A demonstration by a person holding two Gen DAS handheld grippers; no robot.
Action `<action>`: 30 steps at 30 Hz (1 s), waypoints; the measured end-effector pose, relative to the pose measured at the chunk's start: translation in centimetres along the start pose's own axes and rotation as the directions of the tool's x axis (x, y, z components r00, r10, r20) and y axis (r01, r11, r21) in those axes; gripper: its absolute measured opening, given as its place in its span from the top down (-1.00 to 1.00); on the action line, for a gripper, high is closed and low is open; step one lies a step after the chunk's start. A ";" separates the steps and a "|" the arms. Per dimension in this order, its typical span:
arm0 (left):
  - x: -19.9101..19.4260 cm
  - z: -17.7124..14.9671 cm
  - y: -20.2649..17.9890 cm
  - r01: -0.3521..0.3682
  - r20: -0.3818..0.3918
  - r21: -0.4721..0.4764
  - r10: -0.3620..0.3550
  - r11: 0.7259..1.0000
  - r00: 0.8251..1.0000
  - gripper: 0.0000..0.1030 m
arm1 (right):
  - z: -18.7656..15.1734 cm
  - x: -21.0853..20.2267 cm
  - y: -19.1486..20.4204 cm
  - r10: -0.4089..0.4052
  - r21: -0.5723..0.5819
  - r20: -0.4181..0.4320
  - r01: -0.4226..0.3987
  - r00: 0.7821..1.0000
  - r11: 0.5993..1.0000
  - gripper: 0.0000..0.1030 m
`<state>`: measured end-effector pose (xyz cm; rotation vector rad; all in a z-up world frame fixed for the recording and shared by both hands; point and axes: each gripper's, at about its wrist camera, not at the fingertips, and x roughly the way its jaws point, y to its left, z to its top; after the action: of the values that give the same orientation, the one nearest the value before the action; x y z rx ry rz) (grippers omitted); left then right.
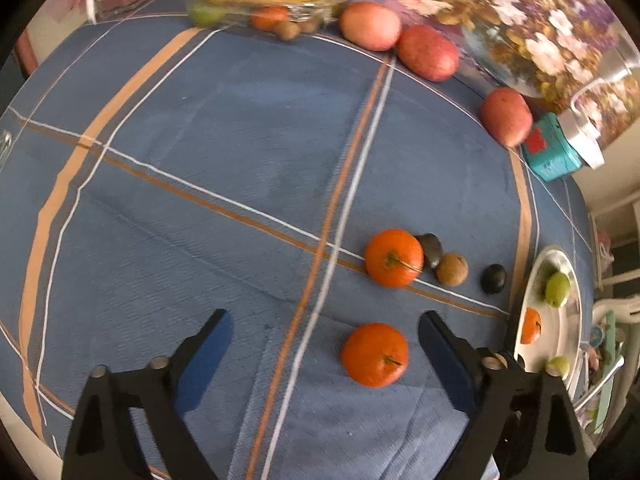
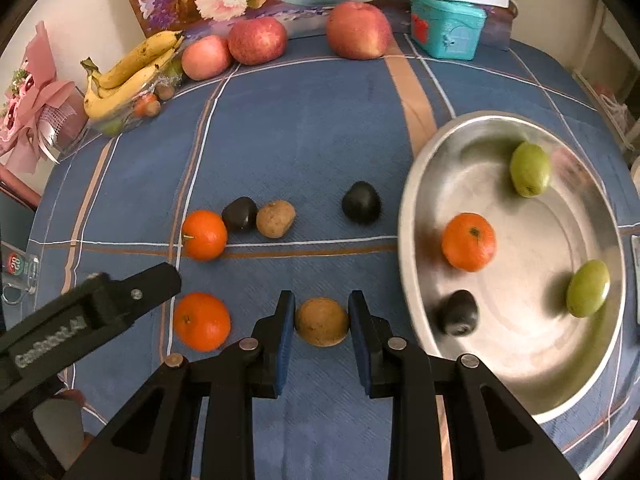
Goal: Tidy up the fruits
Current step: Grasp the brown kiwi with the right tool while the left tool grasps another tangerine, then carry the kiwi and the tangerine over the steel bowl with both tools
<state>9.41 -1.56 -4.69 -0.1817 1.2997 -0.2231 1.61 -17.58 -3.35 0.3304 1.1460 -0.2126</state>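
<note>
In the right wrist view my right gripper (image 2: 321,300) is shut on a round brown fruit (image 2: 322,322) that rests on the blue checked cloth (image 2: 304,128). To its right, a steel bowl (image 2: 406,208) holds an orange (image 2: 469,242), two green fruits (image 2: 530,168) and a dark fruit (image 2: 460,312). My left gripper (image 1: 324,322) stands open low over the cloth. An orange (image 1: 375,354) lies between its fingers, nearer the right pad and untouched. A second orange (image 1: 394,258), two dark fruits (image 1: 493,279) and another brown fruit (image 1: 452,269) lie in a row beyond.
At the table's far edge stand three red apples (image 2: 258,40), a glass dish of bananas (image 2: 132,68) and a teal box (image 2: 446,30). A pink bouquet (image 2: 32,92) sits at the far left. One left finger (image 2: 132,292) reaches in beside the near orange (image 2: 202,322).
</note>
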 end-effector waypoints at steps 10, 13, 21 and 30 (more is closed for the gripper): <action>1.4 -0.8 -2.1 0.060 -0.071 0.016 -0.059 0.998 0.996 -0.06 | -0.2 -1.9 -1.8 -0.011 0.005 0.028 0.010 1.000 1.000 0.45; 1.4 -1.2 -2.5 0.054 -0.071 0.019 -0.052 0.998 0.996 0.19 | -0.3 -2.3 -2.2 -0.008 0.012 0.036 0.007 0.999 1.000 0.45; -0.4 -1.6 -3.4 0.077 -0.012 -0.004 -0.077 0.997 0.997 0.22 | -0.4 -3.8 -3.6 0.012 0.024 0.056 -0.013 0.998 1.000 0.45; -2.5 -1.8 -5.9 0.143 0.034 0.050 -0.145 0.988 0.989 0.22 | 0.1 -4.9 -7.3 0.019 0.118 0.087 -0.029 0.996 0.993 0.45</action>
<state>6.65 -6.56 -1.31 -0.2389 1.2435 -0.3720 -2.65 -24.46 0.09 0.4367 1.0465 -0.2721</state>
